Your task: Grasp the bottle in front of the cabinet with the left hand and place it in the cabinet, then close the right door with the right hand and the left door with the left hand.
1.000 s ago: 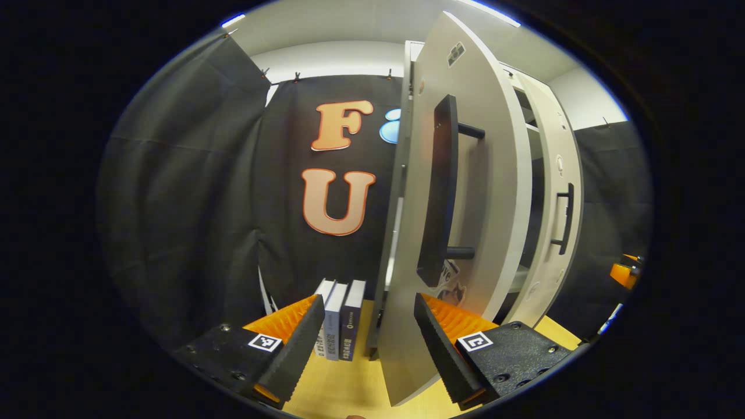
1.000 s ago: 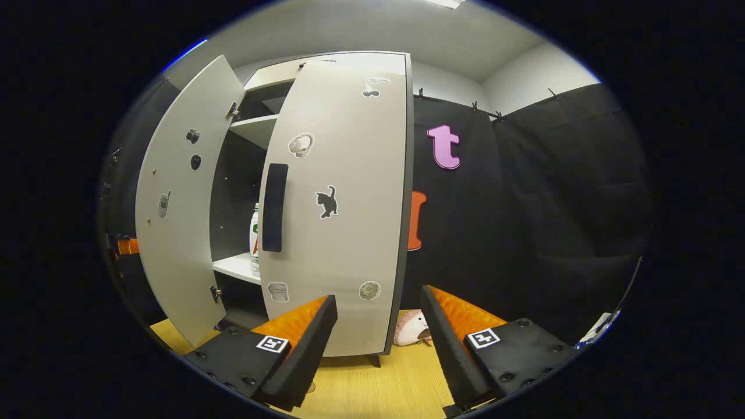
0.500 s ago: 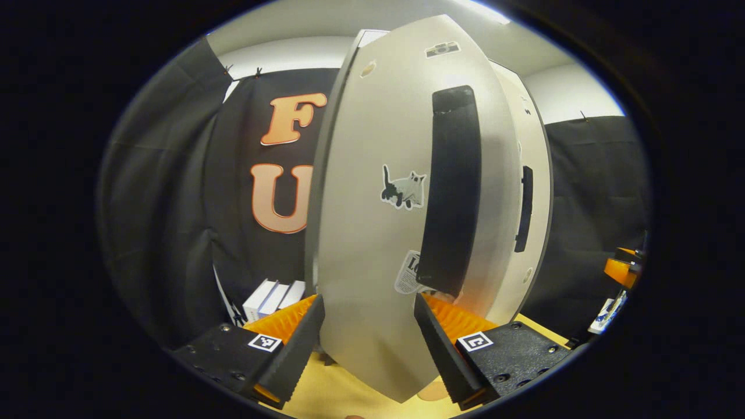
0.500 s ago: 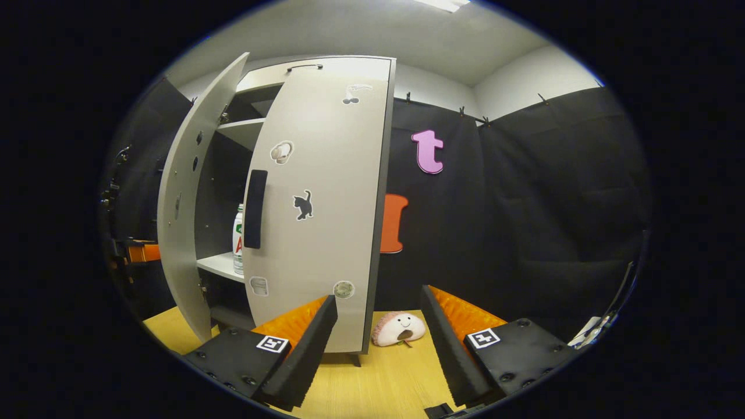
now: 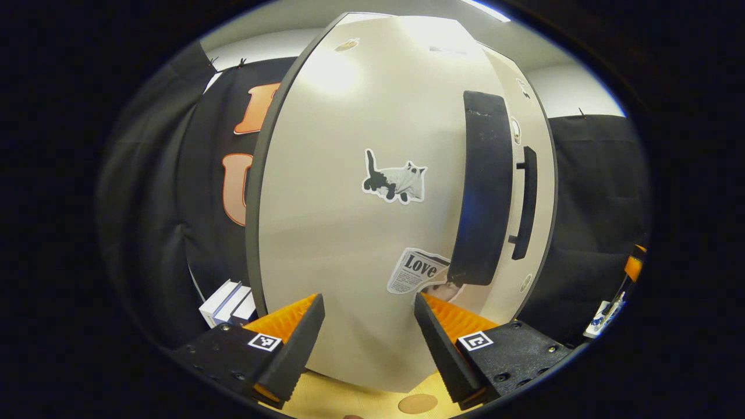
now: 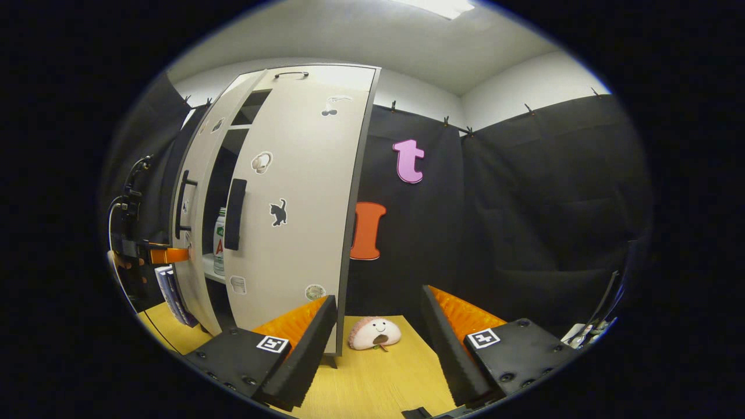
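Note:
The pale cabinet's left door (image 5: 349,174) stands right in front of my left gripper (image 5: 368,331), which is open with its fingers close to the door's face below a cat sticker (image 5: 394,183). The door's black handle (image 5: 486,186) is up to the right. In the right gripper view the left door (image 6: 195,174) stands a narrow gap off the right door (image 6: 297,198). Through that gap the bottle (image 6: 219,238) shows upright on a shelf. The left gripper (image 6: 166,255) is at the left door's outer face. My right gripper (image 6: 377,331) is open, away from the cabinet.
A pink plush toy (image 6: 375,333) lies on the wooden tabletop (image 6: 384,378) right of the cabinet's foot. Several books (image 5: 230,299) stand left of the cabinet. A small round disc (image 5: 417,403) lies on the table below the left door.
The left door has swung from wide open to nearly shut, with my left gripper following its outer face. My right gripper has drawn back from the right door.

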`<state>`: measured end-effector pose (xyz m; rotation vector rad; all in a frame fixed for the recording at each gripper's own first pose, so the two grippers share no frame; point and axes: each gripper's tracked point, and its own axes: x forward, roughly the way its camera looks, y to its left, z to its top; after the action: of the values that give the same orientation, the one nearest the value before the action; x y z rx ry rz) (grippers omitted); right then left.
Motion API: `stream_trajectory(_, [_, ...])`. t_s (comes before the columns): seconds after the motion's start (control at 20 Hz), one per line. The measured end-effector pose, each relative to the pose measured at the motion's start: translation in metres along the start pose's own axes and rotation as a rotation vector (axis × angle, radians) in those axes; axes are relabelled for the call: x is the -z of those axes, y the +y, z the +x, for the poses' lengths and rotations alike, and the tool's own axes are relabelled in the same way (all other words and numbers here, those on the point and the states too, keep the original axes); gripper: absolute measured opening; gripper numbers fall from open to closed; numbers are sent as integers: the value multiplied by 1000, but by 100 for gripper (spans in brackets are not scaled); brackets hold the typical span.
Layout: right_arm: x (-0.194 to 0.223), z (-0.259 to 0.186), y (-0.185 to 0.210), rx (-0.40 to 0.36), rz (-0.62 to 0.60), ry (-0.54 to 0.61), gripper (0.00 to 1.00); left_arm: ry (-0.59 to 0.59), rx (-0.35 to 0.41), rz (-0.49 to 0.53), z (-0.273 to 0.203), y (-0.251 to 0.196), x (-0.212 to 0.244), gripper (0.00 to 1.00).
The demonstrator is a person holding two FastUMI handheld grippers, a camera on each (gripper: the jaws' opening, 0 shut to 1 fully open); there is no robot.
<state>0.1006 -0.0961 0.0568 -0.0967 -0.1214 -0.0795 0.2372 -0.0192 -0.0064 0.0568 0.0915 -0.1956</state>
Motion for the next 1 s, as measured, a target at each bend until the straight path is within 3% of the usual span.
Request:
stream_trajectory(0.05, [1, 0, -1, 3, -3, 5, 95, -2, -1, -2, 1, -1, 0, 92])
stream_trajectory(0.85, [18, 13, 1, -17, 39, 47, 95, 37, -39, 0, 11, 0, 7, 99])
stream_trajectory(1.0, [19, 15, 1, -25, 51, 56, 95, 55, -52, 7, 10, 1, 6, 96])
